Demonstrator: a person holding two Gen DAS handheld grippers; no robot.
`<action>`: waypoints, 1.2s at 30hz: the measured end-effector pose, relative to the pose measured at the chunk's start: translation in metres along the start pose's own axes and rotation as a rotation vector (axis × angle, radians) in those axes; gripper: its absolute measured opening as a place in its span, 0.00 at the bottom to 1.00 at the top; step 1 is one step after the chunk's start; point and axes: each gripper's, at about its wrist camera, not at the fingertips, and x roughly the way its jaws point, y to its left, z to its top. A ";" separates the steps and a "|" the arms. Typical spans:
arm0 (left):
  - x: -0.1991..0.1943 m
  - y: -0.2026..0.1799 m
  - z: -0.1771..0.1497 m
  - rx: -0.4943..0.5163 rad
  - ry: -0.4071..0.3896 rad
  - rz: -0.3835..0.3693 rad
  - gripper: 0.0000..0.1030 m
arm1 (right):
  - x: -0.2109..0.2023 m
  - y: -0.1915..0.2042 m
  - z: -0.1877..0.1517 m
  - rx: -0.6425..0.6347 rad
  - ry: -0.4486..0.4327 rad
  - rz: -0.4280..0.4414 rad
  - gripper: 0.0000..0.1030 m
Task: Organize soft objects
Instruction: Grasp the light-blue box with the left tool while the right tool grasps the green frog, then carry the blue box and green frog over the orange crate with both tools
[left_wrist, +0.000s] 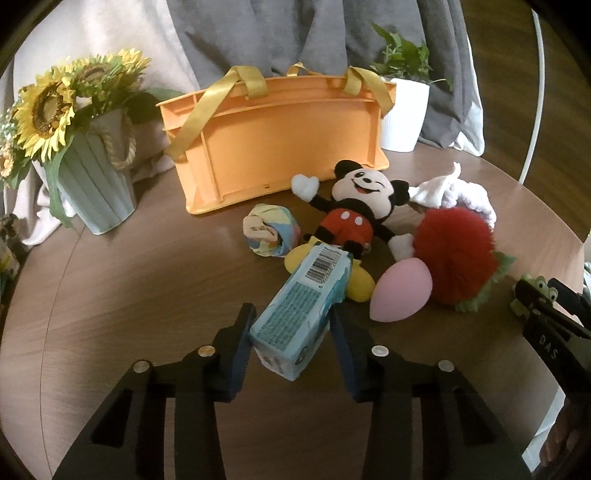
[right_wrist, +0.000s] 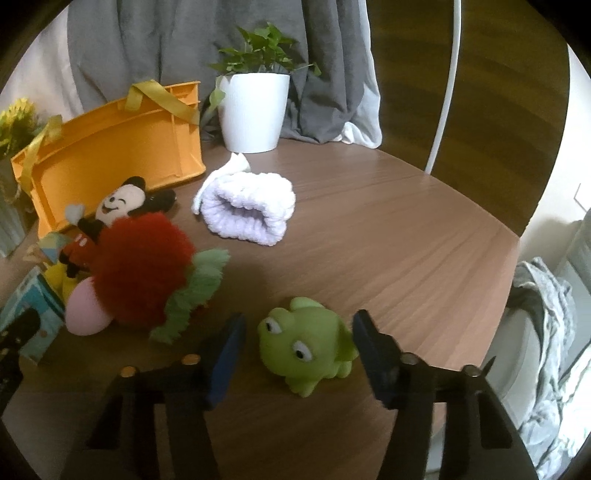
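Observation:
My left gripper has its fingers on both sides of a light-blue tissue pack and is shut on it; the pack also shows in the right wrist view. Beyond it lie a Mickey Mouse plush, a pastel cloth ball, a pink sponge egg, a red furry strawberry and a white-lilac towel roll. My right gripper is open around a green rubber frog, fingers apart from it. An orange basket with yellow straps stands behind.
A sunflower pot stands at the left and a white plant pot at the back. Grey curtains hang behind the round wooden table. A white hoop stand rises at the right, with crumpled cloth past the table's edge.

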 end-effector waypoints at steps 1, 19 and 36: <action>-0.001 0.000 0.000 -0.004 0.001 -0.009 0.36 | -0.001 -0.001 0.000 -0.001 -0.003 0.008 0.48; -0.028 0.003 0.006 -0.026 -0.030 -0.076 0.30 | -0.029 0.002 0.008 -0.029 -0.052 0.071 0.33; -0.072 0.014 0.048 -0.081 -0.132 -0.083 0.29 | -0.079 0.013 0.052 -0.064 -0.199 0.158 0.33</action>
